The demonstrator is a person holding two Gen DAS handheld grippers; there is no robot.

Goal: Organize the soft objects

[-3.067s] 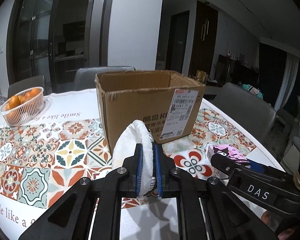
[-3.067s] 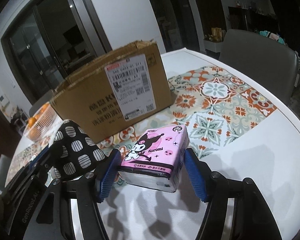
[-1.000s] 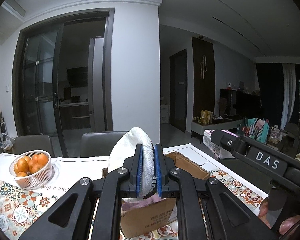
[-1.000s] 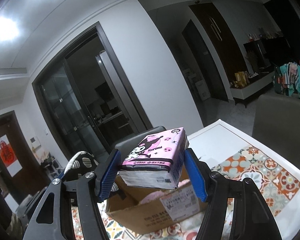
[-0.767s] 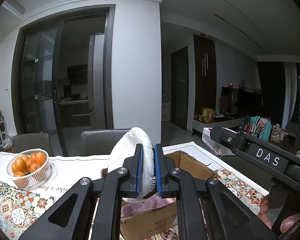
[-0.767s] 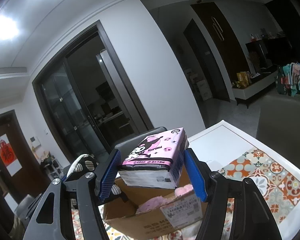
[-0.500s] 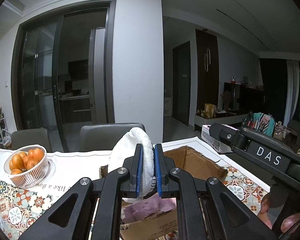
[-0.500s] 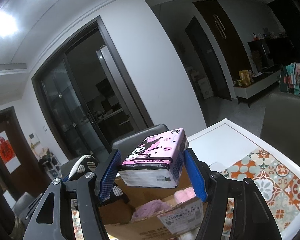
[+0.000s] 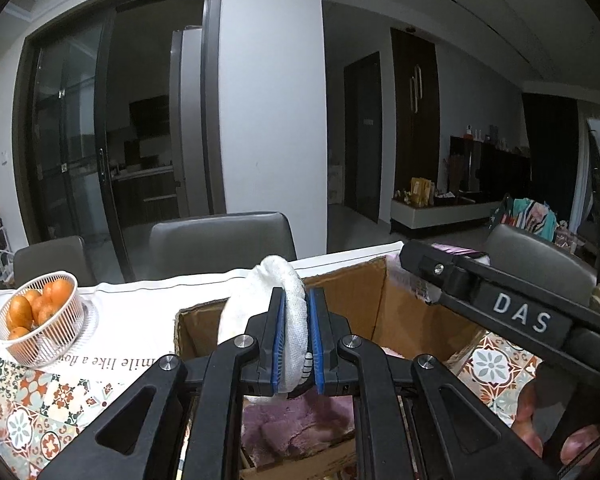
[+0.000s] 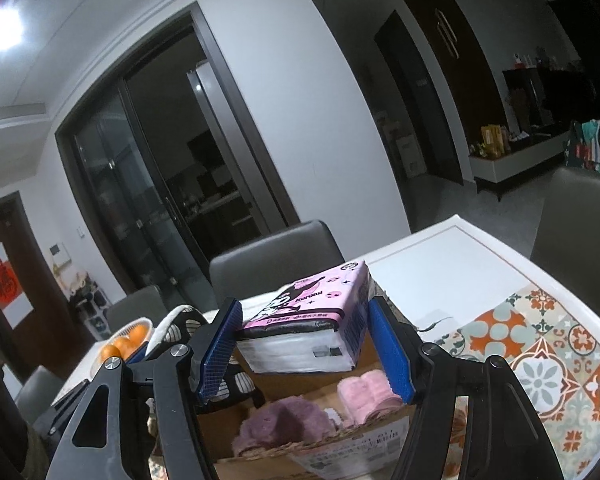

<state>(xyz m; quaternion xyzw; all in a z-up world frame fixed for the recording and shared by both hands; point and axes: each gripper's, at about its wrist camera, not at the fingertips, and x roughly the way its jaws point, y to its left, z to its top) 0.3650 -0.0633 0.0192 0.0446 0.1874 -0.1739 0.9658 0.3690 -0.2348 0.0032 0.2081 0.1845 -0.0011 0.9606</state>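
Cardboard box (image 9: pixel 384 300) below, left tongs (image 9: pixel 296 344) opening, angled slightly down

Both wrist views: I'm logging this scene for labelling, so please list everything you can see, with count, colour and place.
cardboard box: one, brown, open, on the table.
tissue pack: one, pink and black, above the box.
round pad: one, white, above the box.
purple fluffy item: one, inside the box.
pink rolled item: one, inside the box.
basket of oranges: one, white, on the table's left.
table: one, white with patterned tiles.
chairs: grey, around the table.
left gripper: black, blue pads, jaws opening with the pad between them.
right gripper: black, clamping the pack.
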